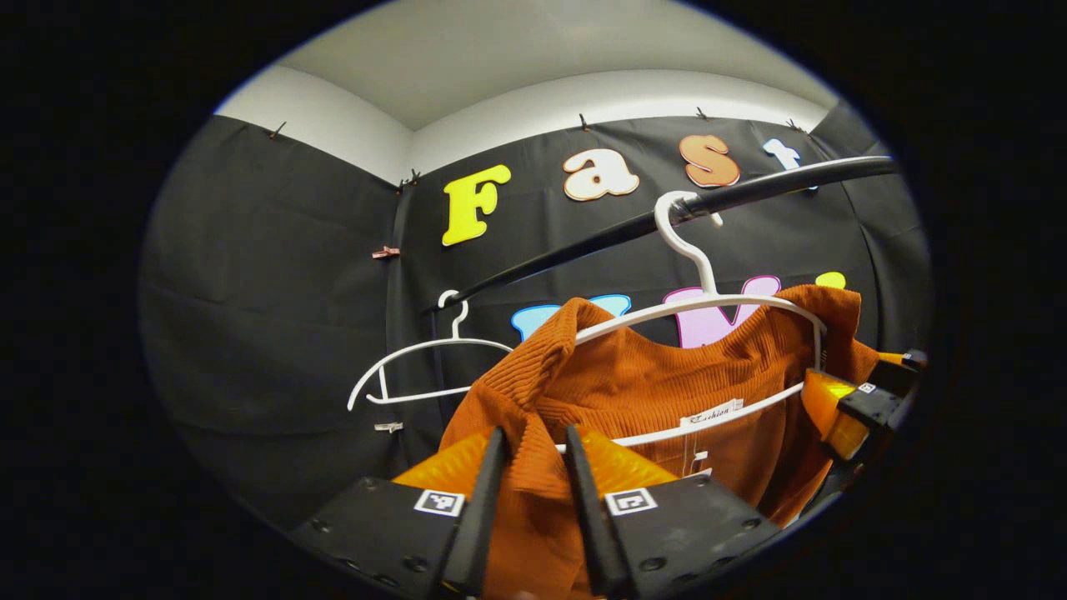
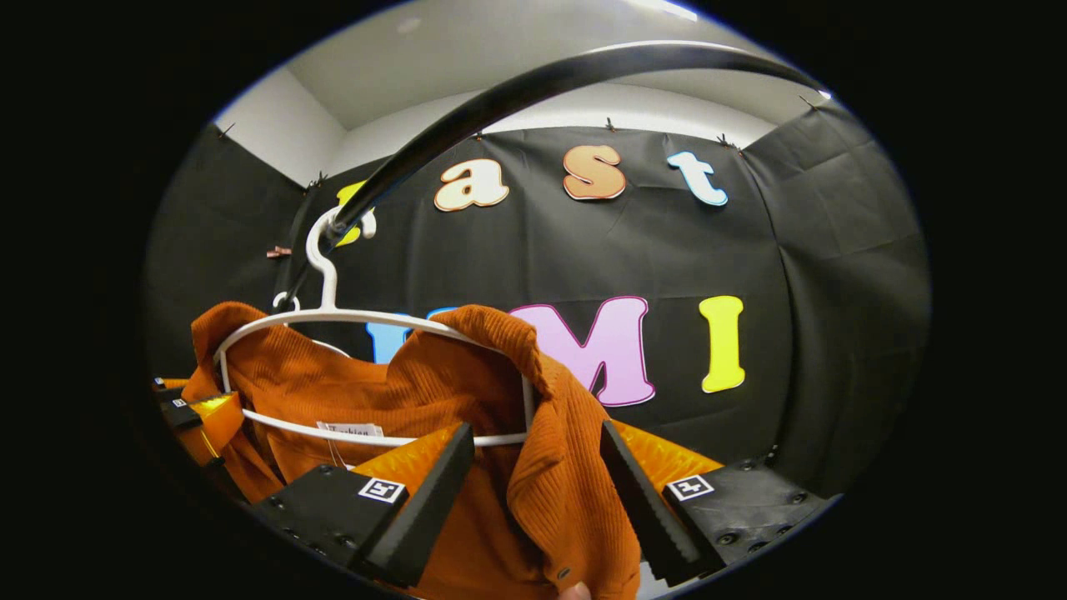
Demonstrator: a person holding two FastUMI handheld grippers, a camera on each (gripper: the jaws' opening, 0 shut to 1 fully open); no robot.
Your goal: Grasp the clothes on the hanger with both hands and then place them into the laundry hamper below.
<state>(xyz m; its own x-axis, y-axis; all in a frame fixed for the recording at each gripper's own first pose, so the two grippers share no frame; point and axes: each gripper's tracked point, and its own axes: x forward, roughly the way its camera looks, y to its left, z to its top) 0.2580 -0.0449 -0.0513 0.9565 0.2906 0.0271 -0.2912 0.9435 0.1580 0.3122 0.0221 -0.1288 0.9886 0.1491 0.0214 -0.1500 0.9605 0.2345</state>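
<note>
We pinch the orange top (image 1: 633,392) at one shoulder with our left gripper (image 1: 533,467), while our right gripper (image 2: 538,467) stands spread around the other shoulder.

we see a black rail (image 1: 583,242) running across the booth, curving overhead in the right gripper view (image 2: 517,92). farther along it hangs a second white hanger (image 1: 425,358), bare, just beside the black cloth wall (image 1: 267,317). small clips (image 1: 385,252) pin that cloth. above it are a pale wall strip (image 2: 275,125) and a grey ceiling (image 1: 500,58).
</note>
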